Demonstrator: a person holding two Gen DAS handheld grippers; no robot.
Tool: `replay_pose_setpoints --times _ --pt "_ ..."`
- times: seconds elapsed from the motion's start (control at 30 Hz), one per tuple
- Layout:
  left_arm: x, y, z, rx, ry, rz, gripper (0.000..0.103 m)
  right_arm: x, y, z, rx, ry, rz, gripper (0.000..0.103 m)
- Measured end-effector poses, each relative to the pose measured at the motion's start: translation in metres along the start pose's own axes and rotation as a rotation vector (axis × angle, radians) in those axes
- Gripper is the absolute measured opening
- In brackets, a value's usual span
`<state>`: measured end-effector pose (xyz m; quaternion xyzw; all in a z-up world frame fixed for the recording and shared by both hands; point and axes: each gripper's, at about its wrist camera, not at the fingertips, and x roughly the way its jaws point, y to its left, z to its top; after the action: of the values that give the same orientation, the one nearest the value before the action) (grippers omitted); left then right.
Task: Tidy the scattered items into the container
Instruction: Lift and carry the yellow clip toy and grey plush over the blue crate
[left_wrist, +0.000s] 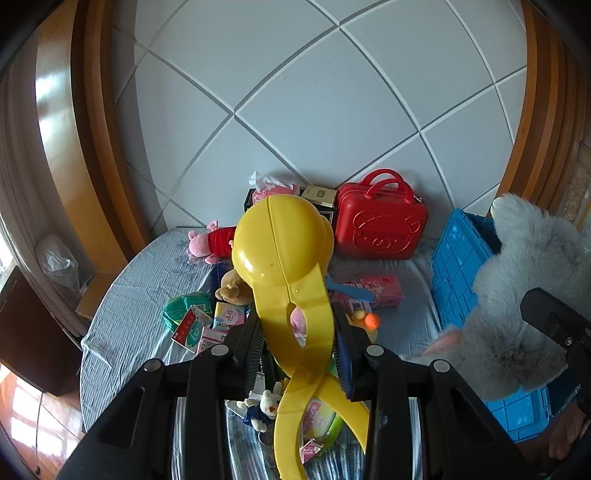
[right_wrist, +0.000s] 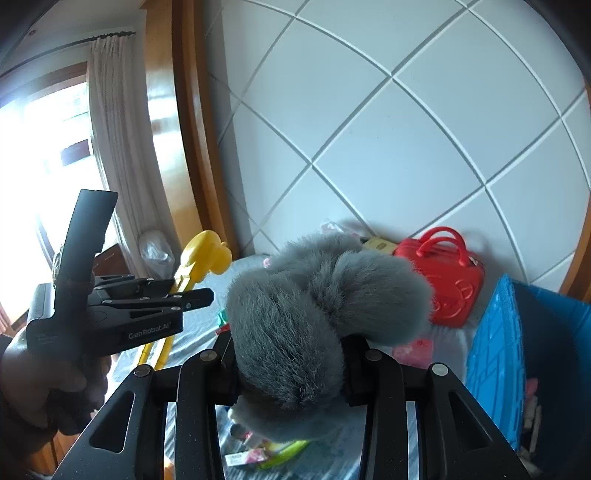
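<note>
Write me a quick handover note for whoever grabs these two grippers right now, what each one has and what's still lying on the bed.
Left gripper: shut on the handle of the yellow plastic snowball-maker toy, lifted above the bed.
Right gripper: shut on the grey furry plush, also held up.
Blue crate: at the right, open, with a few things already inside.
Done: both items picked up; neither is in the crate yet.
Left: drop both in, then gather the tissue packs, brown teddy, pink plush, small white bunny and wipes pack from the blue bedsheet. The red case stands by the wall.
</note>
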<state>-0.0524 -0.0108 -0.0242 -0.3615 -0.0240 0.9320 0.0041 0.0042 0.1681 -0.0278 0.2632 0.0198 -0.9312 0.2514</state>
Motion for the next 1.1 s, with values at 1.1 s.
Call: replay_pose_setpoints --times 1.1 --pt "0.024 -0.141 0.026 0.107 0.004 -0.077 0.033 -0.041 -0.148 -0.043 0.127 0.030 -0.107 0.015"
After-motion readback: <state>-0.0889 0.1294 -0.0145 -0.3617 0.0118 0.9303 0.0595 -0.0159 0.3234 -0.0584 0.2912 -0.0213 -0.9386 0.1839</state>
